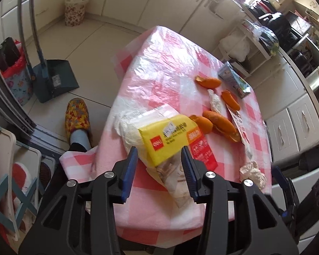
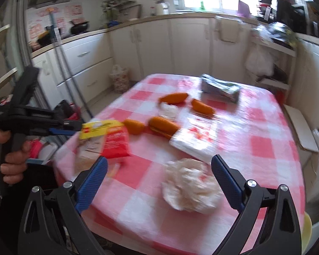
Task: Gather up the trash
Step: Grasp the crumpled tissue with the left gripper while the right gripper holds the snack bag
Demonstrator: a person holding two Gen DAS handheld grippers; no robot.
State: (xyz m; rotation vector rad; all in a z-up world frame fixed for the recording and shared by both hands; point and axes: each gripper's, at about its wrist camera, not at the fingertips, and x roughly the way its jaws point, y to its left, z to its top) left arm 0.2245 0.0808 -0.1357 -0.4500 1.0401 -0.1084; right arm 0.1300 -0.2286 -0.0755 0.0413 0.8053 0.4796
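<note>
Yellow-red wrapper [image 1: 170, 140] lies at the table's [image 1: 159, 63] near edge, between the left gripper's [image 1: 159, 161] blue pads, which stand apart and clear of it. Orange peels [image 1: 221, 123] just beyond the wrapper. Right gripper [image 2: 159, 170] wide open, empty, over a crumpled tissue [image 2: 189, 189] right of the wrapper.

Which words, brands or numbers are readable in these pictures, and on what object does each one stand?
None can be read with certainty.
Yellow and red package: red logo square and printed lines, upside down and too small.
Blue carton: print too small.
Flat printed wrapper: red marks, blurred.
</note>
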